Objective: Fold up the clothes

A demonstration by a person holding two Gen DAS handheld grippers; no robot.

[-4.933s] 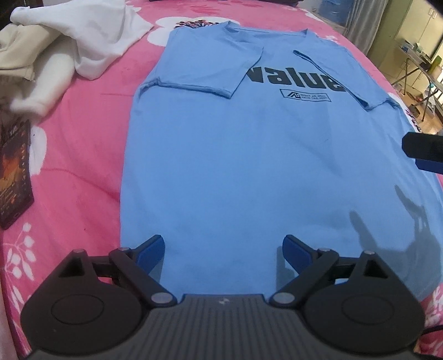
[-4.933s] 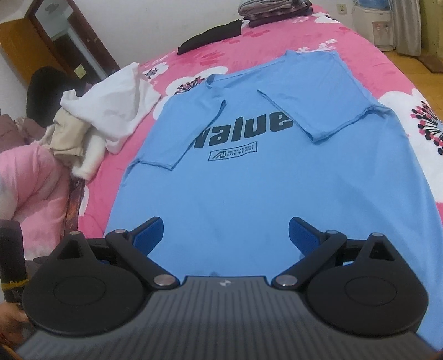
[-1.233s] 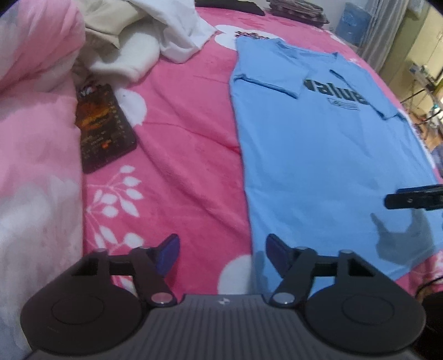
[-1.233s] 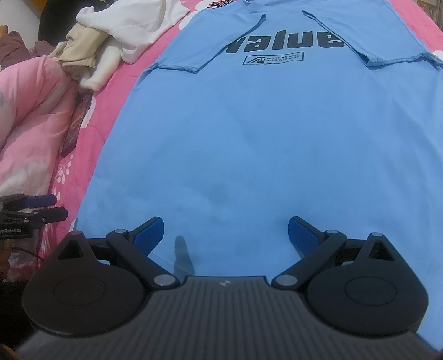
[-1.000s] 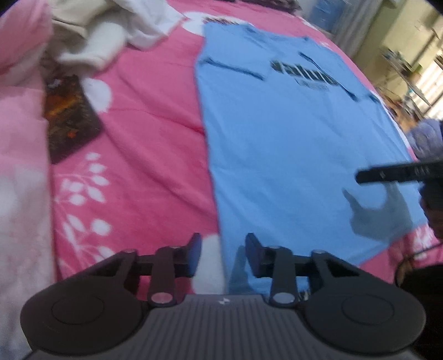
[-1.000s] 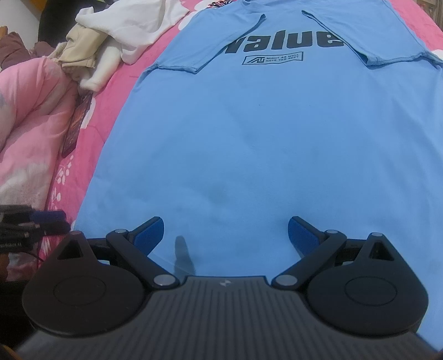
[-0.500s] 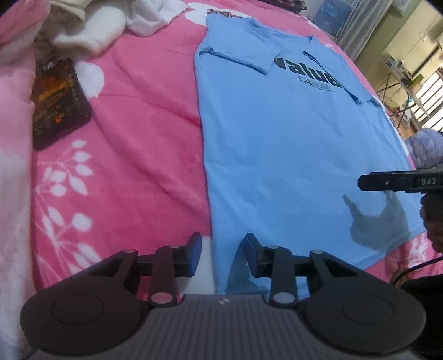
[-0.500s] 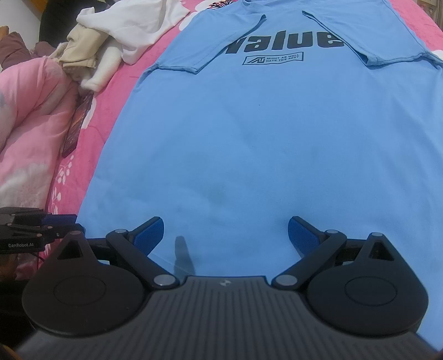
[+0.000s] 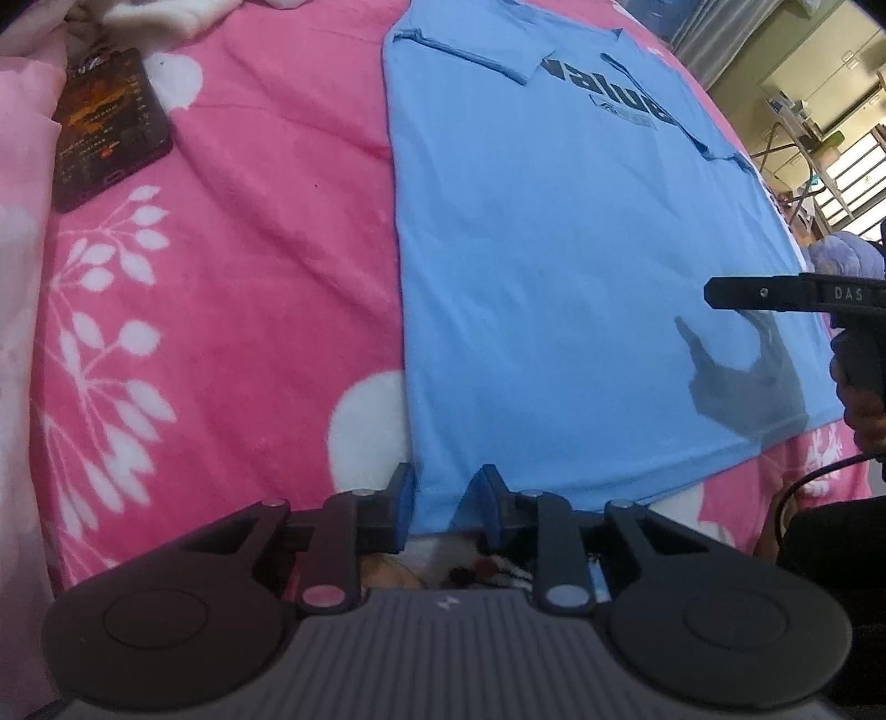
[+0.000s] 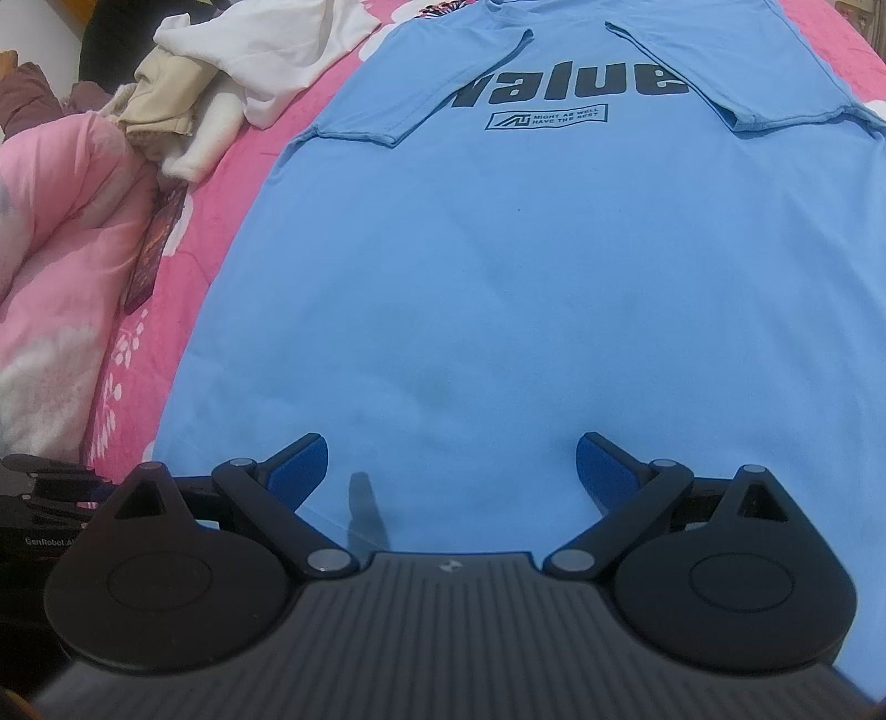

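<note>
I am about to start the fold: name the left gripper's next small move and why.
Probably close the left gripper fully on the bottom-left hem corner of the light blue printed cotton T-shirt. Its jaws have just been closing, with that corner lying between the blue pads and a gap visible. The right gripper hangs wide open over the hem, gripping nothing.

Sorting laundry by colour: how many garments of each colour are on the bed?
Blue T-shirt: 1
White garment: 1
Beige garment: 1
Cream piece, kind unclear: 1
Total: 4
</note>
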